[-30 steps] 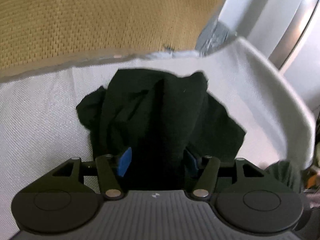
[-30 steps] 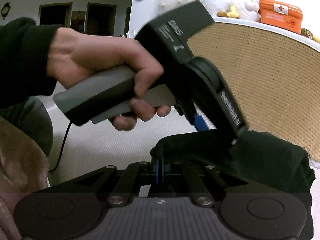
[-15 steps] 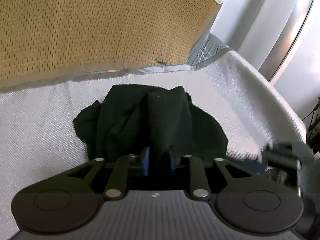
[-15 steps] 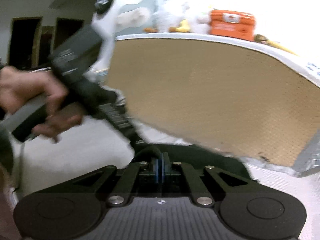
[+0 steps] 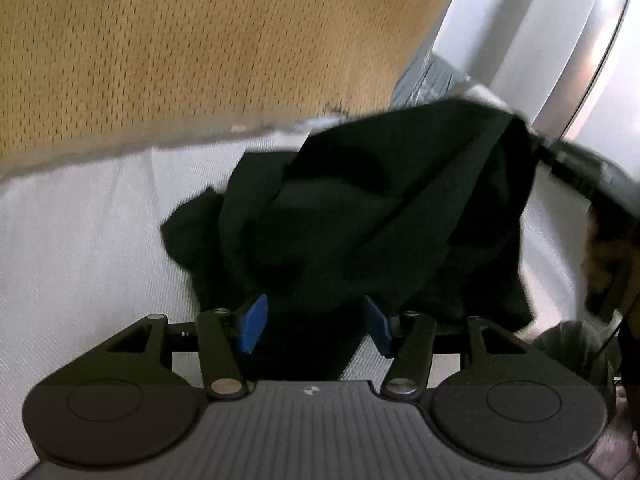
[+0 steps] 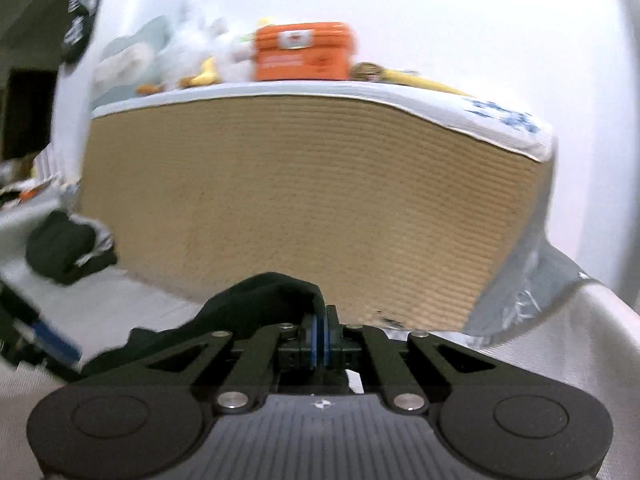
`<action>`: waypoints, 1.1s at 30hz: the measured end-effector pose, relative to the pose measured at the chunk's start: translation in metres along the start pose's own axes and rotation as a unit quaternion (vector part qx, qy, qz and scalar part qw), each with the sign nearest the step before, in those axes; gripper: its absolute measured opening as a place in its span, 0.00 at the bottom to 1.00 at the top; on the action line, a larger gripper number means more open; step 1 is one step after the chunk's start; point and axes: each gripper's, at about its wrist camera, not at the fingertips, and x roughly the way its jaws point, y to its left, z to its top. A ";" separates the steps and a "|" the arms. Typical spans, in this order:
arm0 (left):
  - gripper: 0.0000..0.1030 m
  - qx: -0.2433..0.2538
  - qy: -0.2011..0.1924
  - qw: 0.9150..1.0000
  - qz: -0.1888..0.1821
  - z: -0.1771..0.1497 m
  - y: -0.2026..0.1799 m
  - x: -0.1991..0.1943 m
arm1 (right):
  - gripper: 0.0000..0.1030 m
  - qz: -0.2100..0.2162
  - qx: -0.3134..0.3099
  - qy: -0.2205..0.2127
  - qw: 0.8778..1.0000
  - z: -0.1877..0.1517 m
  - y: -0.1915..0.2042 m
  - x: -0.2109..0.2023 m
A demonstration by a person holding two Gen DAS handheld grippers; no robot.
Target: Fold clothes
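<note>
A white woven sheet covers the surface, backed by a tall tan mesh-sided mattress with a white top; white walls stand behind. On the mattress top sits an orange box with a white label, its writing too blurred to read; blue print on the mattress's white edge is equally unreadable.

The dark garment lies just ahead of the left gripper, bunched on the sheet, with one part pulled taut up and to the right, so its long run slants from near the blue pads toward the upper right. The left gripper's jaws have just been opening; they stand spread, a strip of the cloth between them with no pad pressing on it.

The right gripper has its blue pads pressed together, pinching a fold of the garment, which bulges up and left of them. Far left of it lie more dark clothes against the mattress.
</note>
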 end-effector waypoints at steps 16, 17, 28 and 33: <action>0.56 0.054 0.050 0.996 0.041 -0.023 -0.010 0.046 | 0.04 -0.088 0.152 0.070 0.982 -0.032 -0.104 0.032; 0.56 0.052 0.053 0.997 0.037 -0.022 -0.009 0.048 | 0.04 -0.091 0.166 0.078 0.979 -0.037 -0.111 0.035; 0.57 0.100 0.060 0.993 -0.002 -0.023 -0.019 0.086 | 0.11 -0.097 0.159 0.162 0.969 -0.093 -0.118 0.046; 0.64 0.086 0.042 0.995 0.000 -0.023 -0.027 0.093 | 0.22 -0.071 0.151 0.164 0.972 -0.100 -0.106 0.024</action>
